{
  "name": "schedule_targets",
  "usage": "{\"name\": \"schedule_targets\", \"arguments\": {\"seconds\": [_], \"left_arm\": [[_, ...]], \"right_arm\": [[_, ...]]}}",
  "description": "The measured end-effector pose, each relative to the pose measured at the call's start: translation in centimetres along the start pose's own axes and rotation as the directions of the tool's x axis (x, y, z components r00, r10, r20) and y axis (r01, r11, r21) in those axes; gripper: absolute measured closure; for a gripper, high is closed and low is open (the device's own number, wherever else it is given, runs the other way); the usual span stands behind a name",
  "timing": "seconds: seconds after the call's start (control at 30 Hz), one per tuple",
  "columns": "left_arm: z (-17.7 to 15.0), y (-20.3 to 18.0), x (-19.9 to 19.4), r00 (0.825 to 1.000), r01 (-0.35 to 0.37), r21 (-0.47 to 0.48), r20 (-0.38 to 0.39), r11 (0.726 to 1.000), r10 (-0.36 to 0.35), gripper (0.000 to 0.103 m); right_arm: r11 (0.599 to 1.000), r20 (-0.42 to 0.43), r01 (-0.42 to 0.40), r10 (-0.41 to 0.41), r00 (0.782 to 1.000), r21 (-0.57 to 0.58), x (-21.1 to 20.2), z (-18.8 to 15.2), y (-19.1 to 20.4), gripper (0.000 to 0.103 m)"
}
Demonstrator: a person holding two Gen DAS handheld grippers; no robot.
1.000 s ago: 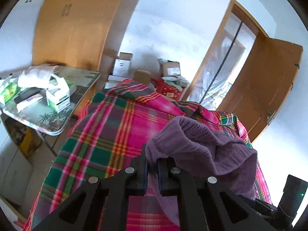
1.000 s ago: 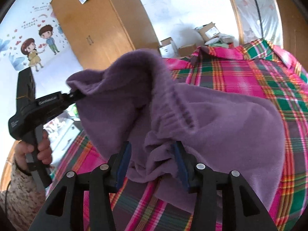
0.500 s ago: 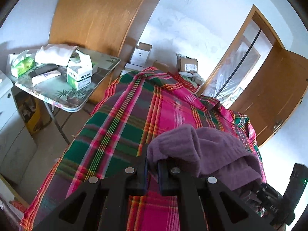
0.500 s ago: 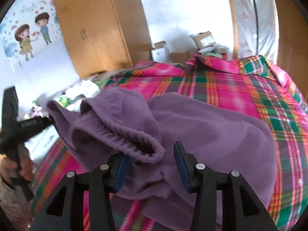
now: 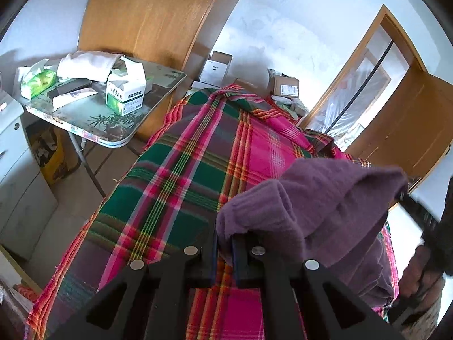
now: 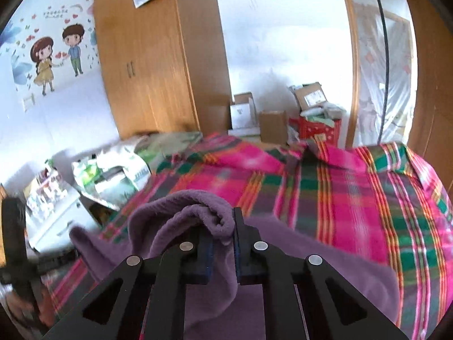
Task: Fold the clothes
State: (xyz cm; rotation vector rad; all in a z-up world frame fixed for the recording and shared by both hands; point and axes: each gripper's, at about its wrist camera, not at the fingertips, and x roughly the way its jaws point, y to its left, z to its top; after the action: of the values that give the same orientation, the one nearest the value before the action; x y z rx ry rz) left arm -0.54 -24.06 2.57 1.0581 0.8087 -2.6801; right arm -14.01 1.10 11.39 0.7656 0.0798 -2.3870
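The purple garment (image 5: 325, 206) hangs just above the plaid bedspread (image 5: 181, 175), held up at two points. The left hand-held gripper (image 5: 225, 250) has its jaws nearly together, pinched on a thick rolled edge of the fabric. The right hand-held gripper (image 6: 222, 250) is likewise clamped narrow on a bunched hem, with the rest of the purple garment (image 6: 311, 260) trailing down onto the plaid bedspread (image 6: 354, 192) beneath it. In the left wrist view, the person's other hand (image 5: 419, 277) shows at the far right of the bedspread, beyond the cloth.

The step in hand appears to be spreading the garment before the first fold. To do it well, both grips should probably draw apart sideways until the edge between them runs taut and straight, since it now sags and bunches. Each clamp holds a wad rather than a single layer, so a slip or a hidden twist is likely; a light shake while it is lifted would help the body fall flat. It should then be lowered toward the middle of the bedspread, well away from the cluttered counter (image 5: 119, 119) beside it, the trailing end laid down first.
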Motion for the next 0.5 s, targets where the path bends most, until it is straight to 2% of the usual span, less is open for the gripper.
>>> {"name": "schedule_targets", "arguments": {"seconds": [0.17, 0.33, 0.5], "left_arm": [[-0.4, 0.2, 0.0, 1.0, 0.0, -0.013, -0.032, 1.0, 0.0, 0.095], [-1.1, 0.1, -0.9, 0.999, 0.014, -0.024, -0.048, 1.0, -0.015, 0.095], [-1.3, -1.5, -2.0, 0.996, 0.064, 0.001, -0.06, 0.998, -0.064, 0.094]], "right_arm": [[0.999, -0.052, -0.033, 0.033, 0.998, 0.002, 2.7, 1.4, 1.3, 0.091], [0.993, -0.151, -0.044, 0.06, 0.987, 0.108, 5.5, 1.2, 0.2, 0.088], [0.991, -0.212, -0.058, 0.083, 0.974, 0.12, 5.0, 0.3, -0.8, 0.083]]}}
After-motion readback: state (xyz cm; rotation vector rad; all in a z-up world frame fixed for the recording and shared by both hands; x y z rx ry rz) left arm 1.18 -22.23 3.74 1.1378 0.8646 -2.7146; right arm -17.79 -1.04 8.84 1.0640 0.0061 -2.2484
